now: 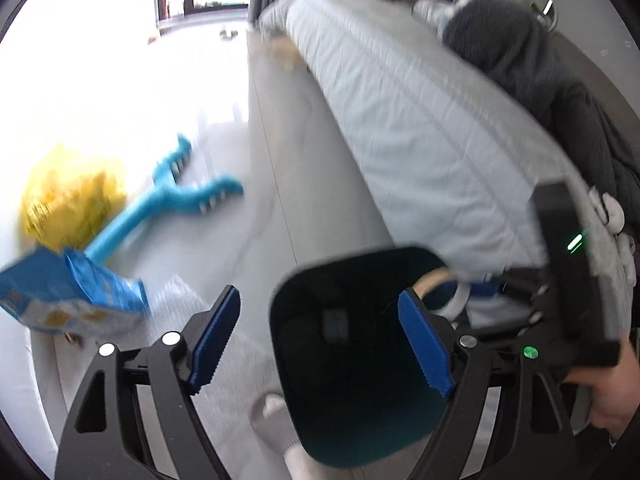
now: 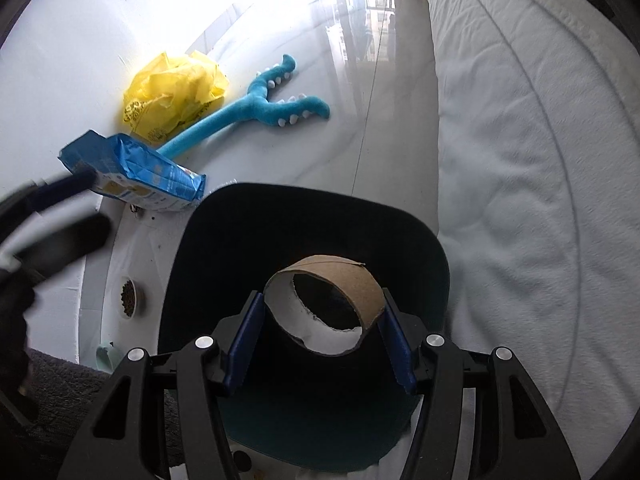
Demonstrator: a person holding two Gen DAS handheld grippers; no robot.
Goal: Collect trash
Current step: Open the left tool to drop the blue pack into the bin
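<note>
We note a pale glossy floor (image 2: 304, 152) beside a white bed (image 2: 540, 160). At lower centre the right gripper (image 2: 320, 336) clasps a cardboard tube (image 2: 326, 304) above the dark bin (image 2: 304, 240). The left gripper (image 1: 320, 344) is spread, unloaded. Farther, upper left: blue packet (image 2: 136, 172), yellow bag (image 2: 172, 92).

We see the left wrist view smeared by motion blur: the yellow bag (image 1: 74, 196) and the blue plush toy (image 1: 172, 196) at nine o'clock lose their edges. The blue packet (image 1: 68, 296) is cut by the frame at eight o'clock. In the right wrist view the left gripper (image 2: 60, 196) at nine o'clock is a dark blur, its jaws unreadable. The dark bin (image 2: 304, 320) is half hidden behind the right gripper (image 2: 322, 340).
</note>
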